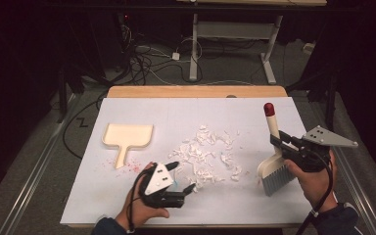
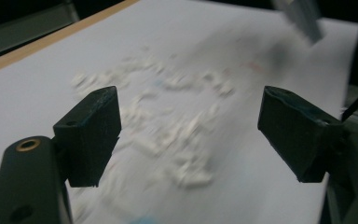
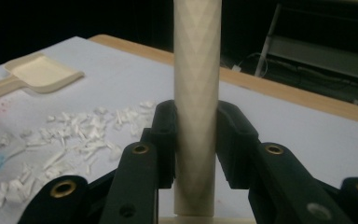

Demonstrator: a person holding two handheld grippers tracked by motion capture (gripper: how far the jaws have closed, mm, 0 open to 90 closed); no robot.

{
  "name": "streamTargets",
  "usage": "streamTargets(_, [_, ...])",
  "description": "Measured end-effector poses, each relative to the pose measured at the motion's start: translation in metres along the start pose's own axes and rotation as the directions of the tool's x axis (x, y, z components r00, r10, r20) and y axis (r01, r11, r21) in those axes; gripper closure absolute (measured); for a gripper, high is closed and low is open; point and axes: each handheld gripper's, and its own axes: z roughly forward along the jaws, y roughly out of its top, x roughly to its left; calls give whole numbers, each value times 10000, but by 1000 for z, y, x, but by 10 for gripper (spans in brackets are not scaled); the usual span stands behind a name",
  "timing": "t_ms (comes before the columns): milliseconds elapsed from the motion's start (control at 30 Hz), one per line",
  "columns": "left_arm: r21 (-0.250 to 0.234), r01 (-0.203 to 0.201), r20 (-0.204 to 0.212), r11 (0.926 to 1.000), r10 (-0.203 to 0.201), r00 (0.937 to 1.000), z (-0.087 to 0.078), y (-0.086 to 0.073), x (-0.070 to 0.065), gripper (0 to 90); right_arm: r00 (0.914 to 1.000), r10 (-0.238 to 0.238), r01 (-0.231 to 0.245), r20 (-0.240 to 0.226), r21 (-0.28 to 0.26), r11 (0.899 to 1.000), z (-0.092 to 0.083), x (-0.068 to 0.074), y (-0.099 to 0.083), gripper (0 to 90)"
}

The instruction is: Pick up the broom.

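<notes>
Left gripper point(image 1: 182, 177): jaws wide, empty, near edge beside the scraps.
Right gripper point(image 1: 278, 142): clamps the brush point(image 1: 274, 164) handle, right side.
White scraps point(image 1: 205, 154): table centre.
Dustpan point(image 1: 126, 138): far left.

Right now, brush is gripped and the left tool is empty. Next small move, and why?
Probably send the open left tool left to the dustpan. The right tool already clamps the brush handle, bristles down right of the white scraps, and the dustpan lies flat, unheld, on the scraps' far side.
</notes>
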Motion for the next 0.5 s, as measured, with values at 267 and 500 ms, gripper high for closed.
streamTargets(267, [-638, -25, 1396, 9980, 114, 9901, 55, 44, -39, 208, 9970, -683, 682, -373, -25, 9977, 9, 35, 6, 718])
streamTargets(500, [-275, 1326, 2108, 9908, -1240, 9696, 107, 47, -46, 329, 9909, -1141, 1125, -712, -260, 9933, 10, 68, 5, 718])
